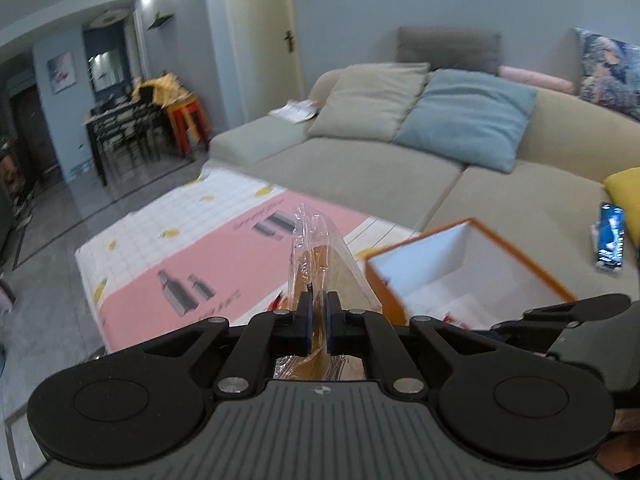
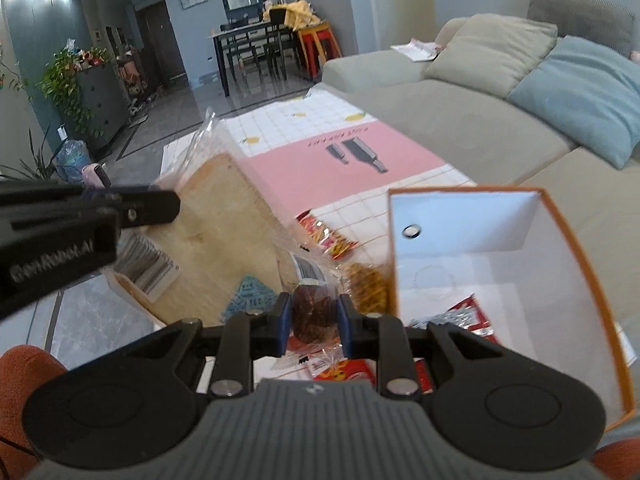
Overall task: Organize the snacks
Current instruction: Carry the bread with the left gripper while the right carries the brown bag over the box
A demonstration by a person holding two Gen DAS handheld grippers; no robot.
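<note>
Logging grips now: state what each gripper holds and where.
Left gripper pinches the bread bag by its edge. Right gripper clamps a dark wrapped snack across its middle.

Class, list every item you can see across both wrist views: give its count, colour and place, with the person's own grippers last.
Clear plastic bag of sliced bread: one, tan, held above table.
Clear-wrapped dark brown snack: one, in right gripper.
Orange cardboard box with white inside: one, open, table's right.
Red snack packets: several, on table; more in box.
Pink and white tablecloth: one, covering table.
Beige sofa: one, behind table.
Blue cushion: one, on sofa.
Phone: one, on sofa.
Left gripper: black, shut on bread bag.
Right gripper: black, shut on snack.
</note>
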